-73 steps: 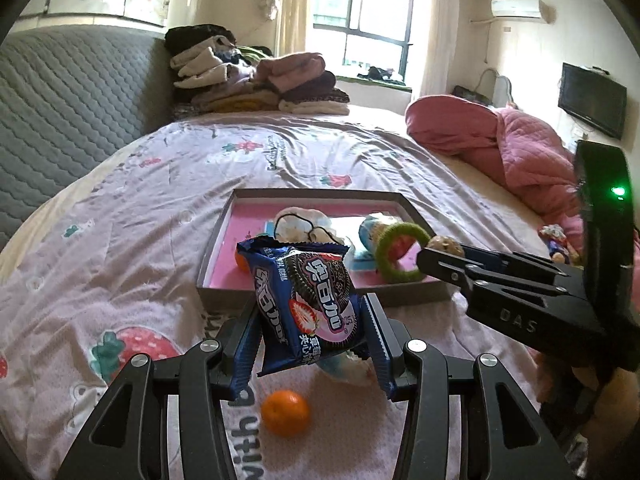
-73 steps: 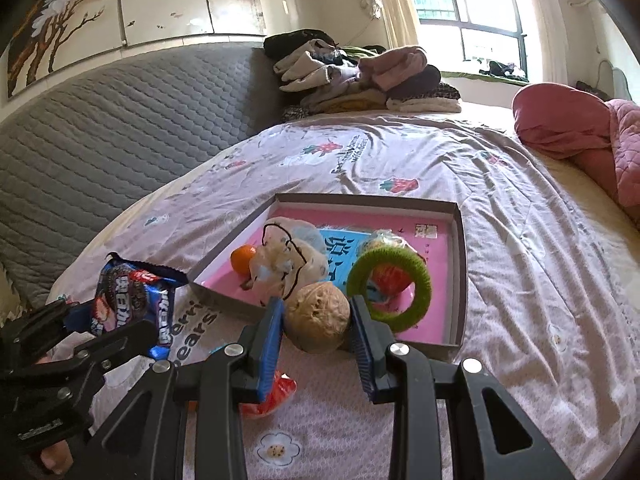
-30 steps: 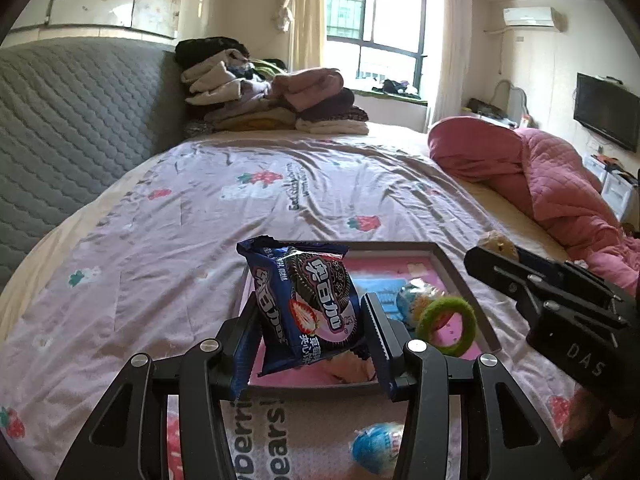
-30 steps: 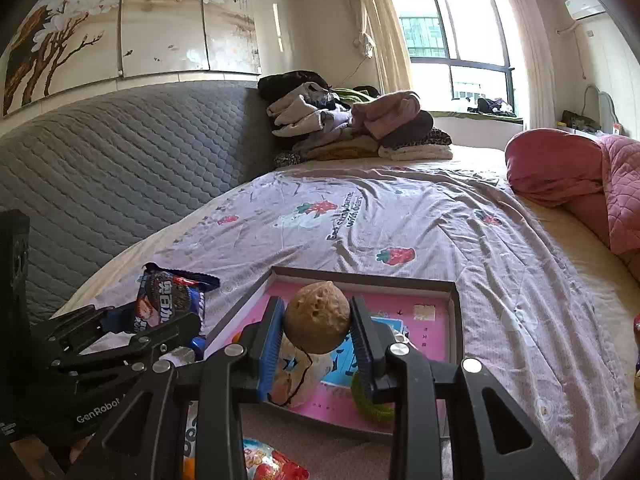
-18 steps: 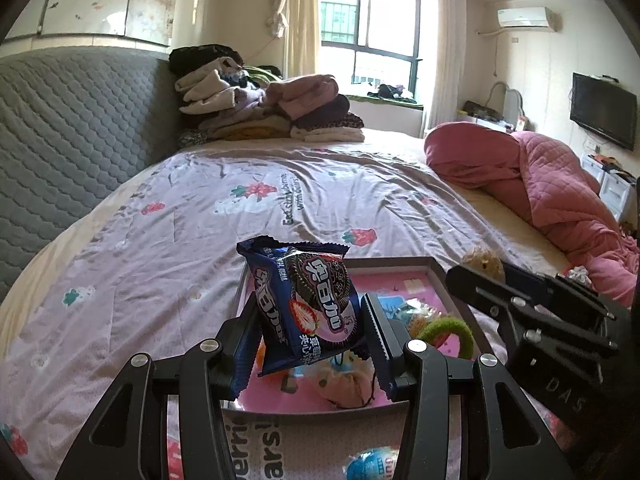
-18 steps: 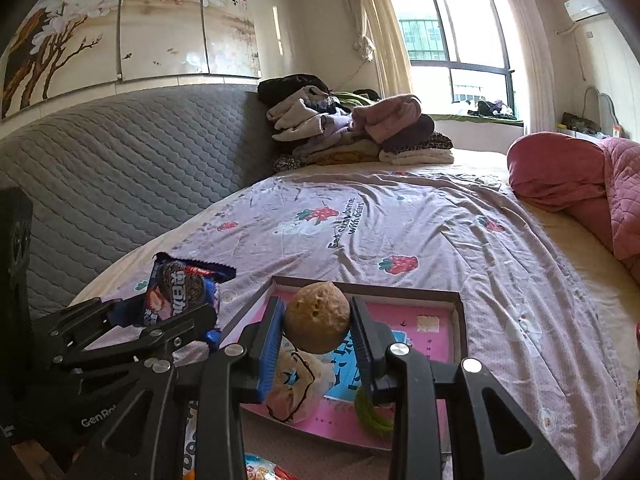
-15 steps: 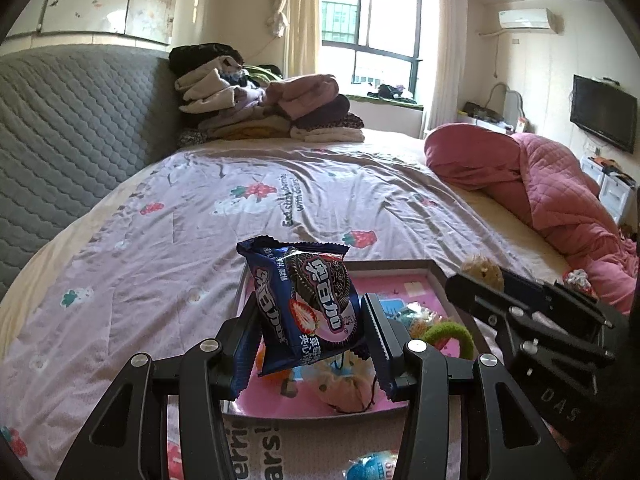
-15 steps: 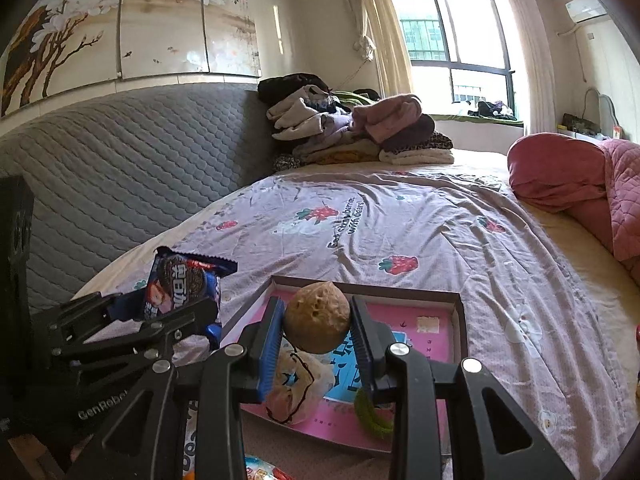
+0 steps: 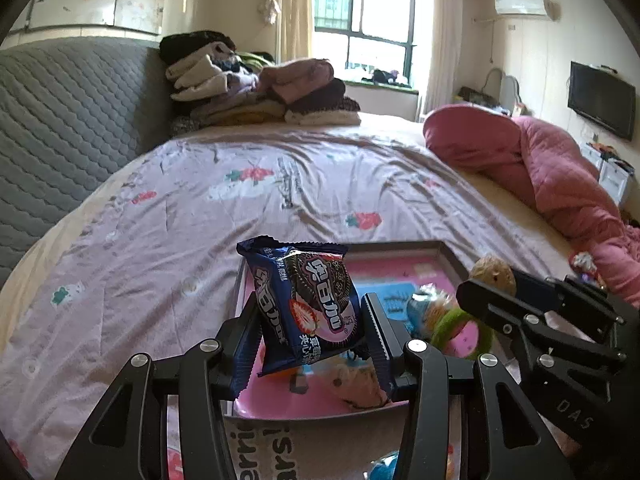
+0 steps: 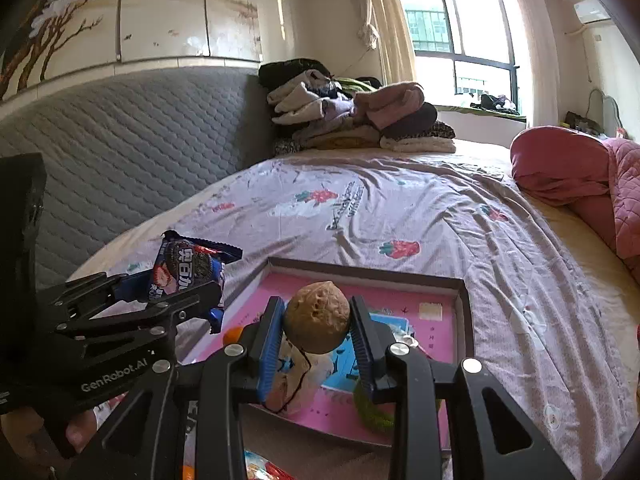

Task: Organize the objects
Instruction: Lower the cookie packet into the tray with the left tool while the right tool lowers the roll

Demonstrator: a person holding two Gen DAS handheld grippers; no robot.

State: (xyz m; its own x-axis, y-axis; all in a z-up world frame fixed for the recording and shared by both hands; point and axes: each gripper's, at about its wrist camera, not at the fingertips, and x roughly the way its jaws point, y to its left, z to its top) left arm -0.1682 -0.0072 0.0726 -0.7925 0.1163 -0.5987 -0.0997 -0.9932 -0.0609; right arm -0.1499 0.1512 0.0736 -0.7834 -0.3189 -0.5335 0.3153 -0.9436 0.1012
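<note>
I have the left gripper (image 9: 310, 340) clamped on a cookie packet (image 9: 306, 304): dark blue wrapper, a black sandwich cookie and a strawberry printed on the face, white characters across it, crimped top edge standing upright above the pads. It hangs over the near left part of the tray (image 9: 450, 254). My right gripper (image 10: 316, 340) is closed on a walnut (image 10: 318, 318), tan, round and pitted, pinched at its sides between the blue ribbed pads, also above the tray

From the left wrist view I see the tray's pink floor with a blue card, a green ring toy (image 9: 460, 328) lying on it beside a small blue-wrapped item, and a pale soft thing (image 9: 356, 384) at the near edge below my packet; the right gripper crosses in from the right with the walnut at its tip. That view also takes in a television (image 9: 602, 104) on the far wall. The right wrist view gives me instead the painted panels above the grey quilted headboard (image 10: 120, 140), an orange (image 10: 232, 336) at the tray's left edge, and fingers (image 10: 80, 432) under the left gripper's body

Around it all: a strawberry-print bedsheet (image 9: 200, 208), a stack of folded clothes (image 9: 256, 84) at the far end, a pink quilt (image 9: 552, 176) bunched at the right. My own gripper fingers hide most of the tray's near half in both views
</note>
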